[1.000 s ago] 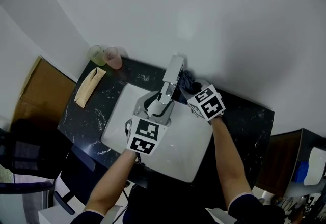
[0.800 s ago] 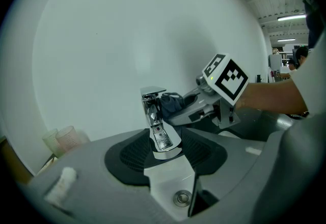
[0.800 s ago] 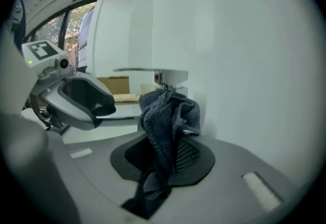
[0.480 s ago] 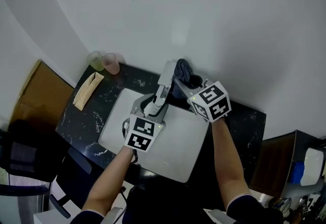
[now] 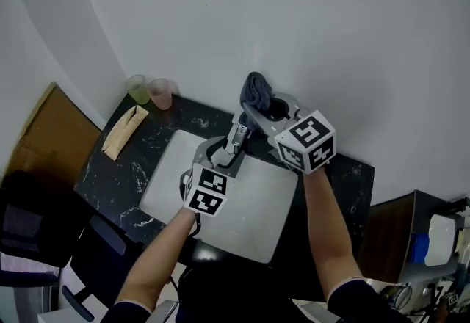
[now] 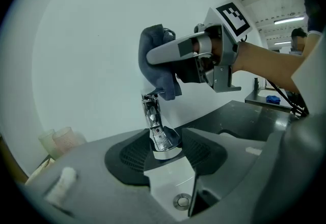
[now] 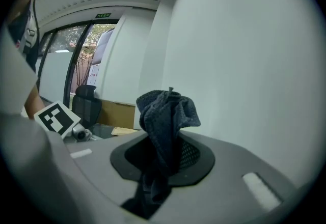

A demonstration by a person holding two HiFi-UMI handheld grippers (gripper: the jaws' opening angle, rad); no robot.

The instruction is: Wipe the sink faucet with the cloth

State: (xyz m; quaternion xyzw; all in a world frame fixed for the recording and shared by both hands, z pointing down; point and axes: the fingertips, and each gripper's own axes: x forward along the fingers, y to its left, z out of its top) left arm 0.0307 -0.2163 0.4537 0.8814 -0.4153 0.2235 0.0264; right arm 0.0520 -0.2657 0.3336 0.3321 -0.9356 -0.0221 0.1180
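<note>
A chrome faucet [image 5: 236, 136] stands at the back of the white sink [image 5: 250, 222]. My left gripper [image 5: 229, 147] reaches over the basin, and its jaws close round the spout end [image 6: 162, 139]. A dark blue-grey cloth [image 5: 255, 89] hangs bunched in my right gripper [image 5: 258, 110], which is shut on it above and behind the faucet, near the white wall. From the left gripper view the cloth [image 6: 157, 78] hovers just over the faucet's top. In the right gripper view the cloth [image 7: 165, 118] stands up between the pads and hides the faucet.
The sink sits in a dark marbled counter [image 5: 132, 167]. At the counter's back left stand a green cup [image 5: 138, 83] and a pink cup [image 5: 160, 92], with a tan packet [image 5: 121, 131] beside them. A cardboard box [image 5: 40, 131] and a dark chair [image 5: 33, 233] are left of the counter.
My right gripper has lifted the cloth from beside the faucet's base to above its top. The left gripper has kept its place on the spout.
</note>
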